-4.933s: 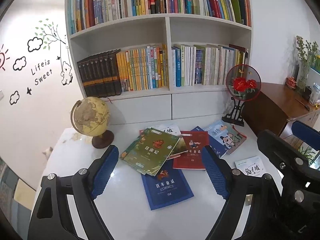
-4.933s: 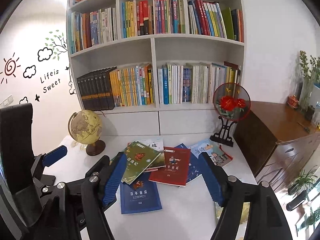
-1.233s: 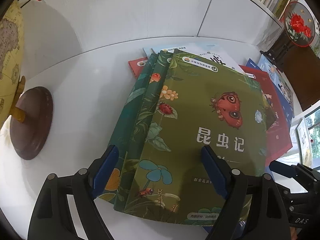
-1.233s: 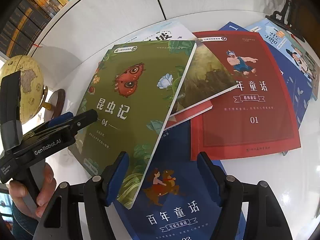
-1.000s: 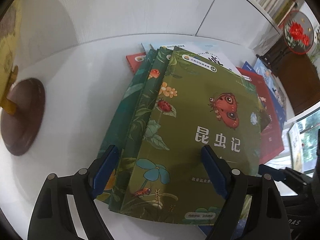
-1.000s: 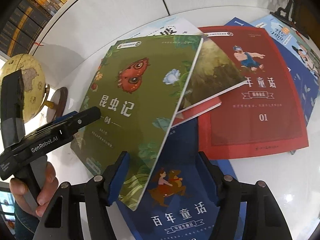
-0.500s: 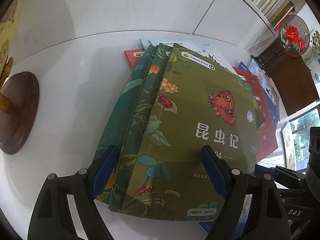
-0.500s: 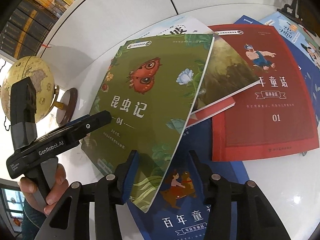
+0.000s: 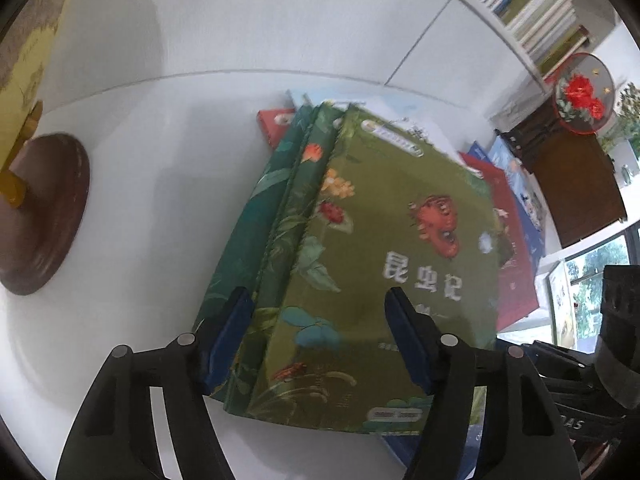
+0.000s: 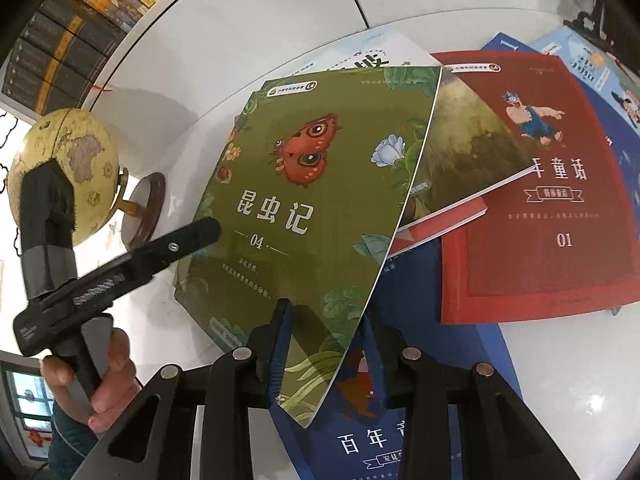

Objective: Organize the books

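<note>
On the white bench [image 9: 132,216], the green books [image 9: 360,248] lie stacked over red and blue ones. The left gripper [image 9: 320,340] straddles the spine side; its jaws have just been narrowing, pads not yet pressing. The right gripper [image 10: 324,344] has just been closing around the top green book [image 10: 320,184] at its raised corner, contact unclear. Risk: a corner pinch may lift only that book, letting it sag or slip, and dragging could scatter the red book [image 10: 560,220].

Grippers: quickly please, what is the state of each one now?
Left gripper: open, just been closing, fingers over the green book.
Right gripper: just been closing around the green book's corner; grip cannot be told.
</note>
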### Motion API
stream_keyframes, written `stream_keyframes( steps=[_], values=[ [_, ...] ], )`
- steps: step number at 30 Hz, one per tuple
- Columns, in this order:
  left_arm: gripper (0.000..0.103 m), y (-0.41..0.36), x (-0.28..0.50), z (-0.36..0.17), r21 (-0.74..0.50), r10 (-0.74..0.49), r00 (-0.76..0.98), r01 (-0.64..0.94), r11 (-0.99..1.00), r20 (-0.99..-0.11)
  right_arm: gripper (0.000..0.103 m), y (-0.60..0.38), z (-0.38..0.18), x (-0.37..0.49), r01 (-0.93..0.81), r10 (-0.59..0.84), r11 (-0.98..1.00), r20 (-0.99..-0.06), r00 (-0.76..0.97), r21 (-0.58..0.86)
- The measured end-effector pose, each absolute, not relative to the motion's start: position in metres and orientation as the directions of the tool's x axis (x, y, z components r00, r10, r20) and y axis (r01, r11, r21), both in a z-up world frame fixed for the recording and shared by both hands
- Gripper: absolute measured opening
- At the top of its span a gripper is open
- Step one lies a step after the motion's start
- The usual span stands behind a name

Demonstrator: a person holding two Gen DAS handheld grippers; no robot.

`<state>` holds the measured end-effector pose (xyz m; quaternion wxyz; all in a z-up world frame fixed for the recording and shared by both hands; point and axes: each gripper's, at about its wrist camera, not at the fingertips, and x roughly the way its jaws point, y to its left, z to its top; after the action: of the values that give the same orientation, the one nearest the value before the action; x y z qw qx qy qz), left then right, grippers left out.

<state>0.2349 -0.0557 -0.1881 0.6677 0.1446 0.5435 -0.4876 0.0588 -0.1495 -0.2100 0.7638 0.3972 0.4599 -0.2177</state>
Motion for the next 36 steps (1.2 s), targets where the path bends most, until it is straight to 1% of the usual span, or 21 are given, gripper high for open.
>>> stream_keyframes(
  steps=[3,6,7,11,14,16,18,21,23,27,30,32,34,36],
  values=[
    [0.066,-0.063,0.227,-0.185,-0.294,-0.486,-0.041,0.839,0.457,-0.873,0.031,-0.148,-0.208,0.059,0.695,0.017,0.606,-0.881,0.474,0.386],
    [0.066,-0.071,0.225,-0.189,-0.284,-0.477,-0.048,0.854,0.436,-0.878,0.027,-0.151,-0.208,0.057,0.691,0.019,0.604,-0.875,0.485,0.396],
    [0.067,-0.075,0.225,-0.189,-0.304,-0.478,-0.077,0.856,0.419,-0.875,0.027,-0.151,-0.208,0.057,0.689,0.018,0.607,-0.874,0.486,0.396],
    [0.066,-0.08,0.222,-0.189,-0.326,-0.465,-0.104,0.843,0.427,-0.879,0.027,-0.154,-0.201,0.049,0.687,-0.017,0.623,-0.872,0.489,0.373],
    [0.066,-0.07,0.22,-0.189,-0.428,-0.495,-0.192,0.8,0.421,-0.847,0.027,-0.162,-0.196,0.033,0.69,-0.034,0.621,-0.867,0.497,0.371],
    [0.066,-0.063,0.215,-0.19,-0.488,-0.513,-0.244,0.767,0.417,-0.823,0.027,-0.169,-0.193,0.019,0.675,-0.007,0.619,-0.857,0.515,0.401],
    [0.066,-0.057,0.204,-0.19,-0.52,-0.521,-0.278,0.752,0.405,-0.807,0.027,-0.173,-0.194,0.007,0.653,0.027,0.624,-0.848,0.53,0.429],
    [0.066,-0.05,0.194,-0.191,-0.527,-0.538,-0.274,0.751,0.399,-0.797,0.027,-0.175,-0.209,-0.001,0.639,0.093,0.628,-0.859,0.504,0.443],
    [0.066,-0.051,0.193,-0.192,-0.525,-0.54,-0.268,0.749,0.404,-0.798,0.027,-0.177,-0.221,-0.006,0.638,0.134,0.596,-0.844,0.52,0.488],
    [0.066,-0.05,0.196,-0.192,-0.539,-0.54,-0.28,0.736,0.41,-0.794,0.028,-0.183,-0.23,-0.014,0.643,0.165,0.537,-0.815,0.556,0.547],
    [0.066,-0.046,0.205,-0.194,-0.59,-0.566,-0.309,0.689,0.42,-0.764,0.03,-0.194,-0.239,-0.026,0.637,0.221,0.435,-0.761,0.61,0.637],
    [0.066,-0.042,0.211,-0.197,-0.637,-0.585,-0.339,0.639,0.431,-0.736,0.029,-0.203,-0.243,-0.036,0.615,0.259,0.337,-0.698,0.668,0.713],
    [0.066,-0.039,0.213,-0.198,-0.645,-0.583,-0.349,0.628,0.436,-0.734,0.029,-0.204,-0.238,-0.038,0.586,0.267,0.319,-0.664,0.698,0.745],
    [0.066,-0.038,0.207,-0.195,-0.607,-0.561,-0.324,0.662,0.441,-0.761,0.029,-0.199,-0.228,-0.035,0.583,0.255,0.377,-0.686,0.681,0.719]
  ],
)
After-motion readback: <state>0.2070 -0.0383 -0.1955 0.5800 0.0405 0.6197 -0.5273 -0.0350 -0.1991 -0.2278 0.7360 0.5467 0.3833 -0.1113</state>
